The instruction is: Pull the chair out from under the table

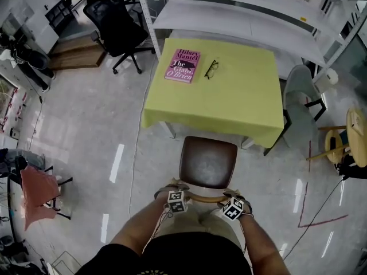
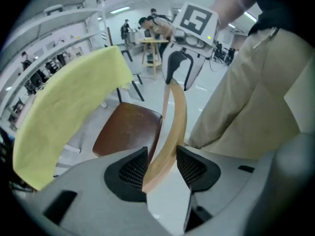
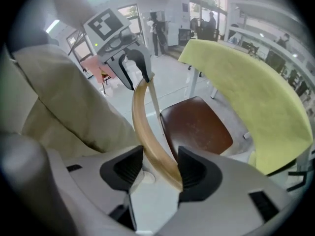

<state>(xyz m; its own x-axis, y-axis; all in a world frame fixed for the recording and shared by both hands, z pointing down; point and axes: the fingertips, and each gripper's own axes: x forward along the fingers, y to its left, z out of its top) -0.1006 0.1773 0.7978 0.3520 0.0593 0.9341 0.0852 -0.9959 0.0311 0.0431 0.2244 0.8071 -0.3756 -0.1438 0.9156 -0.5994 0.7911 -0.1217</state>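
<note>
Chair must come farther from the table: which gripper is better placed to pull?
Left, probably: left gripper clamps the backrest rail; on the right gripper the jaws are opening, rail loose between them.

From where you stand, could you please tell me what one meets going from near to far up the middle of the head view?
curved wooden backrest → brown chair seat → yellow-green table → white shelving

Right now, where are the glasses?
Head view: the glasses lie on the yellow-green table, in its far half, just right of the pink book and not touching it.
</note>
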